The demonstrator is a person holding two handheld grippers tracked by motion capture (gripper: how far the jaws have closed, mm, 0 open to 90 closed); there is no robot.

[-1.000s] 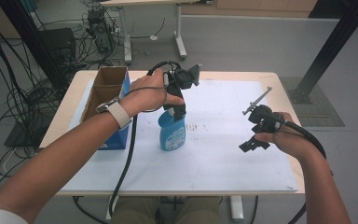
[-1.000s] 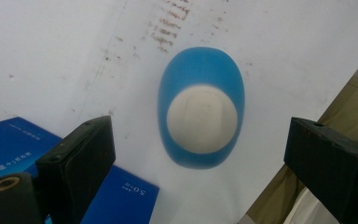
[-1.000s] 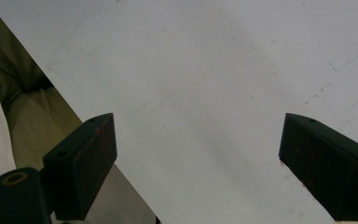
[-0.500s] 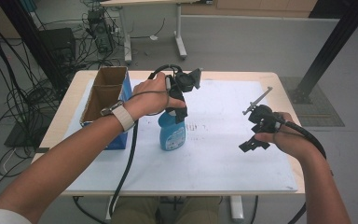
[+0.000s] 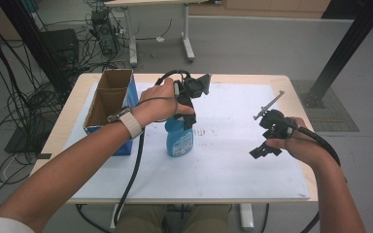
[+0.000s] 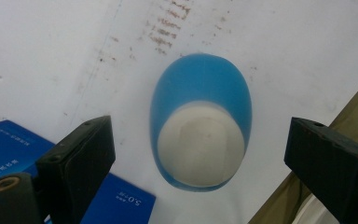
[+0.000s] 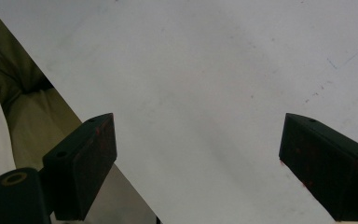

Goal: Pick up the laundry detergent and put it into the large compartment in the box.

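A blue bottle [image 5: 178, 140] with a white top [image 6: 200, 142] stands upright on the white sheet near the table's middle. My left gripper [image 5: 184, 115] points straight down over it. In the left gripper view the left gripper [image 6: 200, 128] is open, with its jaws wide on either side of the bottle top and not touching it. My right gripper [image 5: 263, 147] hangs low over the right part of the sheet. It is open too [image 7: 198, 121], with nothing between its jaws.
An open cardboard box with blue sides [image 5: 108, 104] stands just left of the bottle, its blue wall [image 6: 9, 144] close by the left jaw. The white sheet [image 5: 223, 165] covers the wooden table [image 5: 291, 85]. The person's lap [image 7: 28, 107] lies past the near edge.
The left hand has shifted a little over the bottle. The right hand has kept still. Both grippers' jaws stand as wide as before.
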